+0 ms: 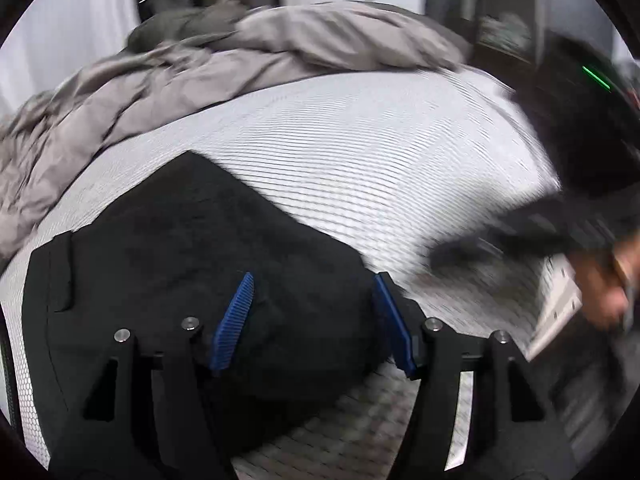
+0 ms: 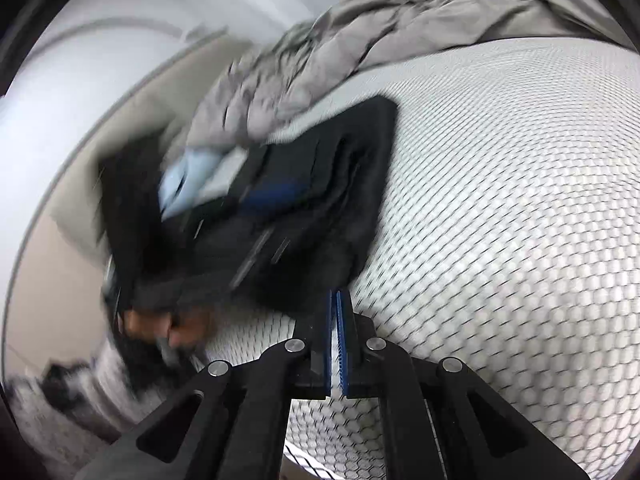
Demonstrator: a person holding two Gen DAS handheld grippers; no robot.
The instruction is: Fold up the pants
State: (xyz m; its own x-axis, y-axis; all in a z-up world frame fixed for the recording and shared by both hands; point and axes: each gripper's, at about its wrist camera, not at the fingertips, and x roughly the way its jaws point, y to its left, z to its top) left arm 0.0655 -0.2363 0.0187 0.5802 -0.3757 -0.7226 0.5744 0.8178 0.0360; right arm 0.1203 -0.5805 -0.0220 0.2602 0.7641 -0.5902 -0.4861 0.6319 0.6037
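Observation:
The black pants (image 1: 192,248) lie folded in a compact bundle on the white honeycomb-patterned mattress (image 1: 360,152). My left gripper (image 1: 314,312) is open just above the bundle's near edge, its blue pads (image 1: 234,320) apart, empty. In the right wrist view the pants (image 2: 340,200) lie ahead and to the left. My right gripper (image 2: 335,320) is shut with blue pads together, empty, just off the bundle's near corner. The right gripper and hand show blurred at the right of the left wrist view (image 1: 560,220).
A rumpled grey duvet (image 1: 200,72) is heaped along the far side of the mattress (image 2: 500,220) and also shows in the right wrist view (image 2: 360,40). The mattress edge and floor lie to the left in the right wrist view. A shelf (image 1: 504,20) stands behind.

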